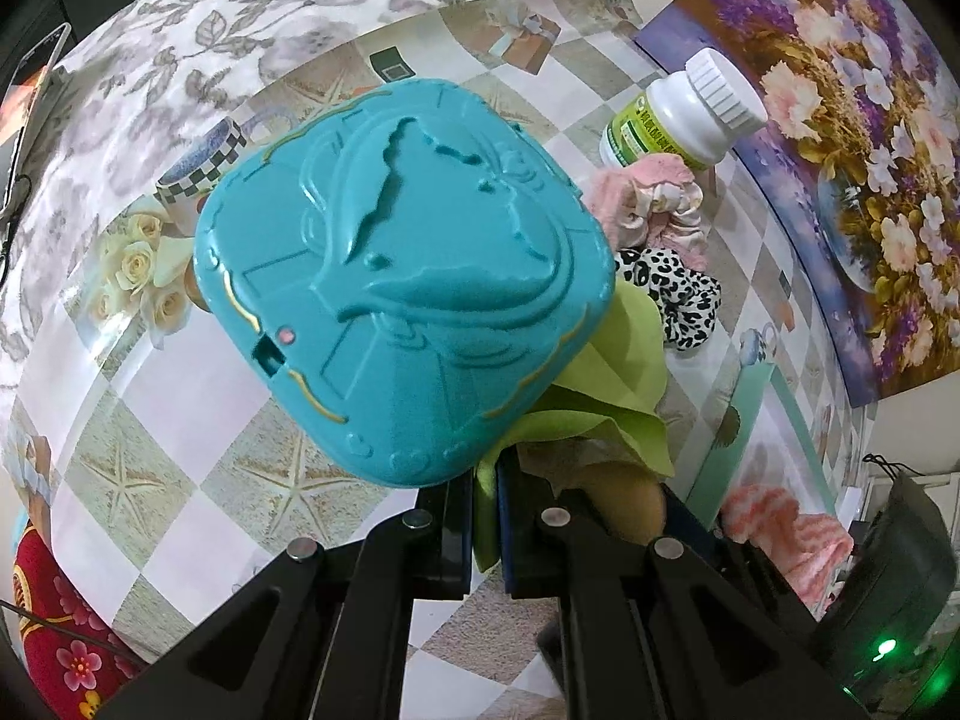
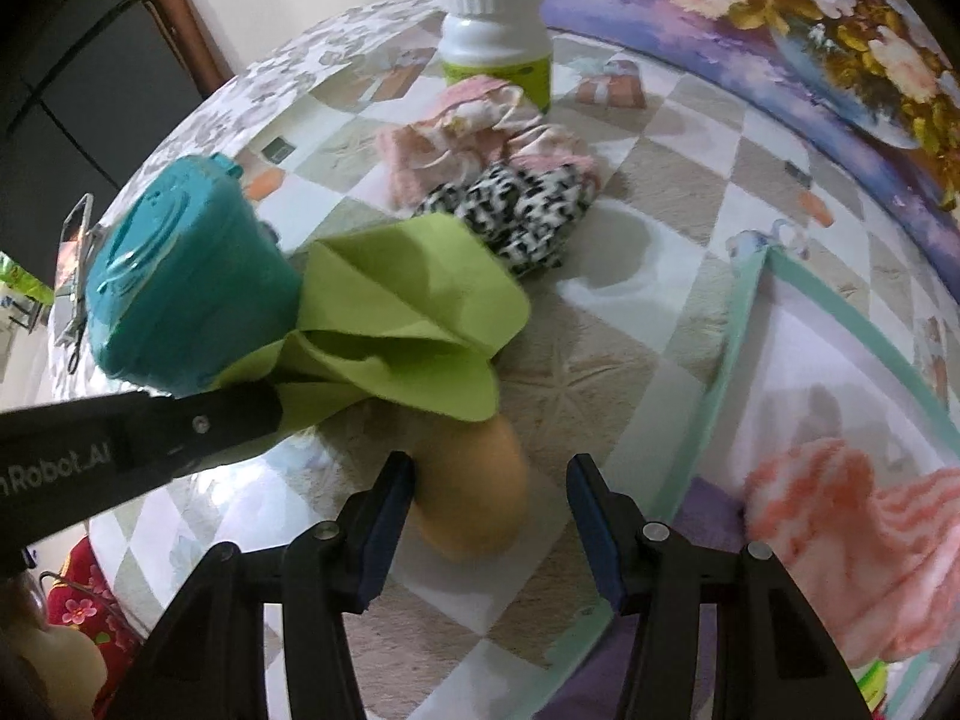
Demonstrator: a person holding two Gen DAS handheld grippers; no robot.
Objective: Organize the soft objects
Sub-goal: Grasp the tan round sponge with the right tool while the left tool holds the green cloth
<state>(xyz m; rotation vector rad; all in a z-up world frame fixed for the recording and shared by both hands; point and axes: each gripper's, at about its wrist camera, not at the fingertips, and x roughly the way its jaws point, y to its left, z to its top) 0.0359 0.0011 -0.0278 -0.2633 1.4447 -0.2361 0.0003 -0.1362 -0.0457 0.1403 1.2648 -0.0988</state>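
- left gripper (image 1: 486, 525): jaws drawn close together, pinching a fold of the green cloth (image 1: 606, 372); the cloth bunches out forward and to the right of the fingers.
- teal plastic case (image 1: 402, 282): sits just ahead of the left gripper, touching the green cloth; embossed lid faces the left wrist camera. whether the jaws also bear on its edge cannot be told.
- in the right wrist view the left gripper's arm enters from the left edge, with the green cloth (image 2: 402, 324) hanging from its tip and the teal plastic case (image 2: 192, 282) against it.
- right gripper (image 2: 489, 516): jaws spread wide, nothing between the pads; the left finger (image 2: 384, 516) stands just beside the tan rounded object (image 2: 480, 492), which lies on the tablecloth (image 2: 630, 312) partly under the green cloth.
- black-and-white scrunchie (image 2: 528, 210): on the tablecloth beyond the green cloth, touching the pink floral scrunchie (image 2: 480, 126) behind it.
- white bottle (image 2: 495, 30): upright, green label, just behind the pink floral scrunchie.
- coral striped cloth (image 2: 852, 540): lies to the right, inside the mint-edged tray (image 2: 738, 324).
- floral painting (image 2: 780, 18): along the far right side of the table.
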